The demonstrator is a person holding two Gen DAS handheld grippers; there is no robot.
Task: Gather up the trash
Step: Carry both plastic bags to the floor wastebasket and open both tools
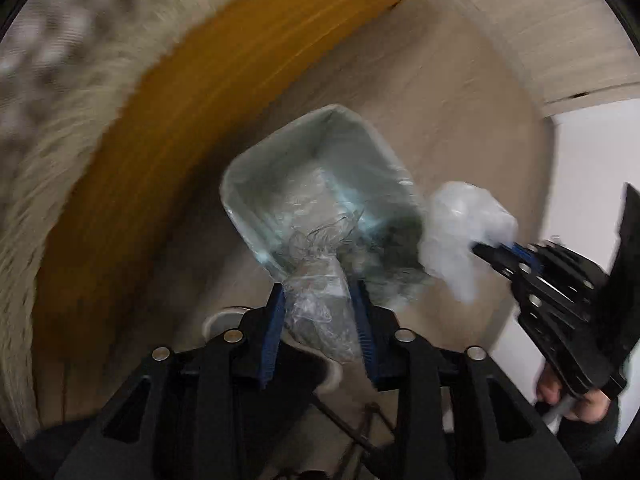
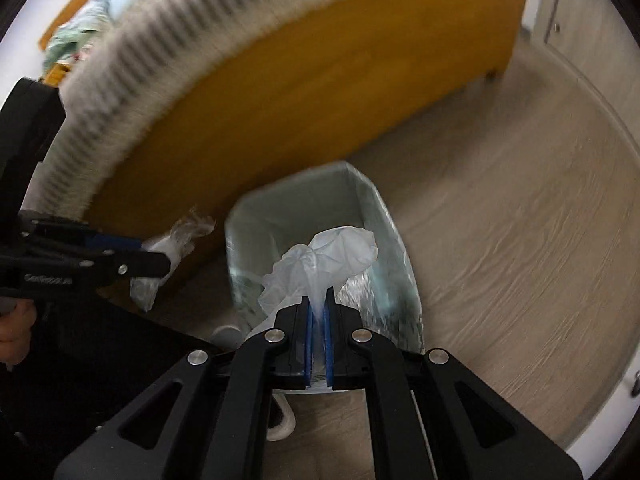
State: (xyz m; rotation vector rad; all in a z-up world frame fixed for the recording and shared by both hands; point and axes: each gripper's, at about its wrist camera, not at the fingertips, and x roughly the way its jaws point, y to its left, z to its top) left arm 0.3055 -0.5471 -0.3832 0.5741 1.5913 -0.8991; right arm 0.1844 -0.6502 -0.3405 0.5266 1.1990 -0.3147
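A small bin point(image 1: 240, 172) lined with a clear bag stands on the floor beside the bed; it also shows in the right wrist view point(image 2: 280, 188). My left gripper point(image 1: 319, 285) hangs above the bin's near edge and points steeply down. A crumpled clear plastic wrapper point(image 1: 316, 308) spans the gap between its blue pads. My right gripper point(image 2: 319, 298) is shut on a crumpled white plastic piece point(image 2: 332, 252) over the bin's mouth. In the left wrist view the right gripper point(image 1: 476, 248) and its white piece point(image 1: 460, 220) sit at the bin's right edge. The left gripper point(image 2: 168, 264) with the wrapper point(image 2: 176, 236) appears left of the bin.
A bed with an orange-brown wooden side point(image 2: 280, 80) and a patterned cover point(image 2: 160, 40) rises close behind the bin. Pale wood floor point(image 2: 500, 220) stretches to the right. Cabinet doors point(image 1: 540, 40) stand beyond. A white shoe point(image 2: 284, 420) lies below the grippers.
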